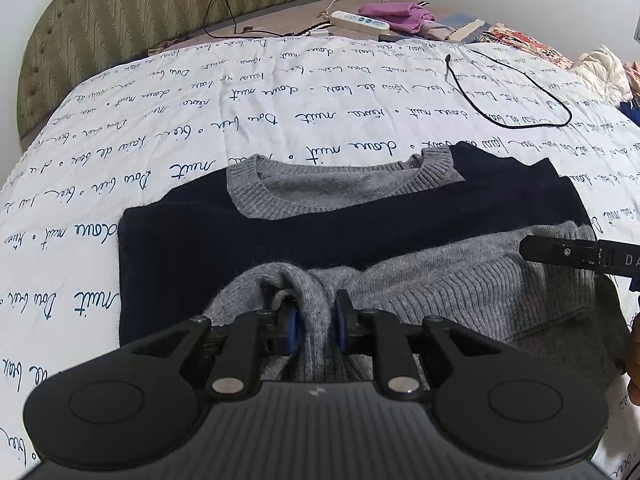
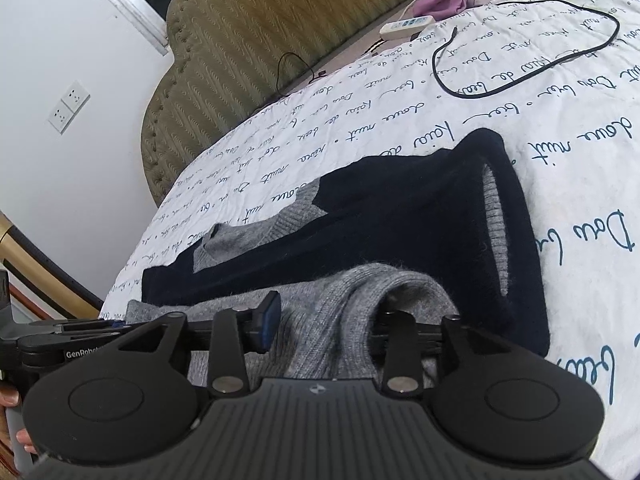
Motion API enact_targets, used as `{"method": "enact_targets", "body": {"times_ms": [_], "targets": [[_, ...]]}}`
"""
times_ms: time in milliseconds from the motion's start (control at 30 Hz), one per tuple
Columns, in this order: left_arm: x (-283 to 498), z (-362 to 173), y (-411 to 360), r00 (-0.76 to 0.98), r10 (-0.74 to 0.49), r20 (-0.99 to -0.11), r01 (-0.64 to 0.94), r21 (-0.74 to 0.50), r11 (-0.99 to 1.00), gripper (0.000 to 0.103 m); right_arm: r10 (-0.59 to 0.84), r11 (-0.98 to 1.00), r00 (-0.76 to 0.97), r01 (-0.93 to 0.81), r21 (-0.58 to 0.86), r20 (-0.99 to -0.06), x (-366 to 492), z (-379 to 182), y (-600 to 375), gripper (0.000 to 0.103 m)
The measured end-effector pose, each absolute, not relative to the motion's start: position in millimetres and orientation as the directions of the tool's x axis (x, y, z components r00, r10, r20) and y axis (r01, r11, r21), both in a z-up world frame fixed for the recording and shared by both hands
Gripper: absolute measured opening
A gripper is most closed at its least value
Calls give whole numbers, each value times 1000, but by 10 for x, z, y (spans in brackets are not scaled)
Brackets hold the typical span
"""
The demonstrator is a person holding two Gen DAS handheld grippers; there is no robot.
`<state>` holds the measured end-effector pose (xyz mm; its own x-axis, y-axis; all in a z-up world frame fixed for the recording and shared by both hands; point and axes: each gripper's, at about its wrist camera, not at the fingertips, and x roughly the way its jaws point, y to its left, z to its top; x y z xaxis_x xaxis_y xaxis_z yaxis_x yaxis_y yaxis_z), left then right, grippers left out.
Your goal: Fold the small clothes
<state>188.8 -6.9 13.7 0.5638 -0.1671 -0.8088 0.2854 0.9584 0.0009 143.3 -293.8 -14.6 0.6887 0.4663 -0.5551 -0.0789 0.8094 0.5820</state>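
Observation:
A small navy sweater [image 1: 360,216] with a grey collar and grey hem lies flat on the white bedspread [image 1: 280,120], its grey lower part folded up over the navy body. My left gripper [image 1: 315,322] is shut on a bunched fold of the grey hem [image 1: 316,308], which is squeezed between the blue pads. In the right wrist view, the right gripper [image 2: 326,320] stands open around the grey hem [image 2: 332,300] at the sweater's [image 2: 400,216] other side. Its left blue pad [image 2: 269,316] is bare. Its right finger is tucked under the fabric. A right finger [image 1: 560,252] shows in the left wrist view.
A black cable [image 1: 520,92] loops on the bedspread beyond the sweater. A white power strip [image 1: 360,22] and purple cloth [image 1: 396,14] lie near the olive headboard [image 1: 160,12]. Loose clothes [image 1: 600,72] are piled at the far right. The bed's edge and a wall with sockets [image 2: 68,108] are on the left.

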Motion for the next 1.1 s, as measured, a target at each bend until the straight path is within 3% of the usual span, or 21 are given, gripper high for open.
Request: {"method": "enact_targets", "body": {"times_ms": [133, 333, 433, 467, 533, 600, 667, 700, 1100], "targets": [[1831, 147, 7, 556, -184, -811, 287, -20, 958, 21, 467, 820, 679, -93, 565, -567, 1374, -124, -2922, 48], [1638, 191, 223, 544, -225, -808, 307, -57, 950, 34, 458, 862, 652, -161, 480, -604, 1223, -52, -2858, 52], [1544, 184, 287, 537, -238, -809, 320, -66, 945, 35, 457, 876, 638, -203, 438, -620, 1159, -40, -2768, 54], [1514, 177, 293, 535, -237, -811, 324, -62, 944, 35, 456, 880, 634, -215, 424, -625, 1149, -42, -2733, 53], [1459, 155, 291, 537, -231, -811, 329, -51, 943, 35, 445, 890, 634, -230, 394, -633, 1132, -44, -2662, 41], [1430, 128, 281, 536, -224, -814, 331, -41, 943, 32, 430, 898, 638, -228, 377, -639, 1139, -50, -2630, 31], [1420, 111, 288, 531, -222, -818, 327, -43, 944, 15, 434, 894, 641, -221, 390, -633, 1145, -50, -2643, 24], [1416, 114, 296, 529, -226, -818, 327, -49, 944, 14, 440, 890, 644, -219, 399, -627, 1143, -44, -2661, 23], [1504, 513, 373, 634, -248, -732, 273, -88, 958, 10, 515, 820, 689, -221, 529, -510, 1206, 171, -2884, 21]]}}
